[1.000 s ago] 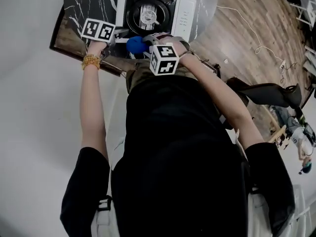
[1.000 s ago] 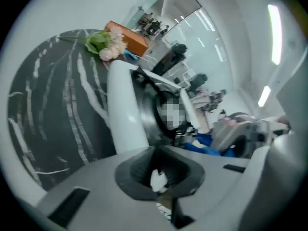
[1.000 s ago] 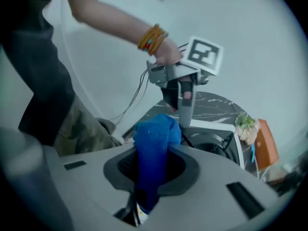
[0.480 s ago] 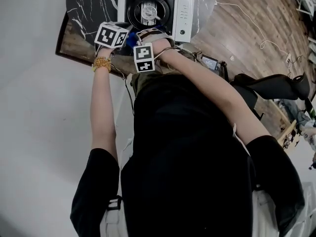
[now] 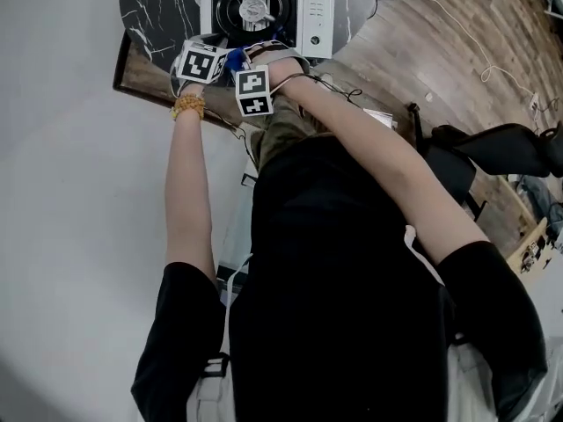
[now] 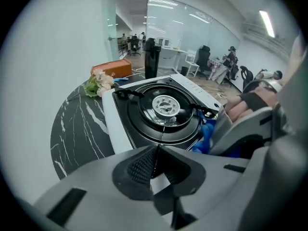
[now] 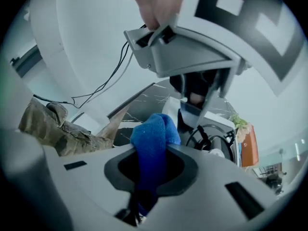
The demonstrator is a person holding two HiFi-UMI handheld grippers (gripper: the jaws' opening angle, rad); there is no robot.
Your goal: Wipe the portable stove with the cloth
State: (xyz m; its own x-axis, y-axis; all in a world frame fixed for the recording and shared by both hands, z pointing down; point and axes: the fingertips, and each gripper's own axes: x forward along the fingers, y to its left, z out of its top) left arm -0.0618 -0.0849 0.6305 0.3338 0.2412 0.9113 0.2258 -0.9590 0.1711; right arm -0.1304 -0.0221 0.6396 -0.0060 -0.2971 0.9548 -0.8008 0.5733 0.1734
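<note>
The left gripper [image 6: 155,150] has its jaws nearly together and just opening, with nothing between them. The right gripper [image 7: 152,163], close beside it, is clamped on the blue cloth [image 7: 155,129], which bunches up above its 2 jaws. Both point down at the near edge of the portable stove [image 6: 166,107], which stands on a black marble table [image 6: 77,124].

No writing, label or number is legible anywhere.

head view: steeply down from above; gripper views: close, along jaws; shared: portable stove [image 5: 318,7]
</note>
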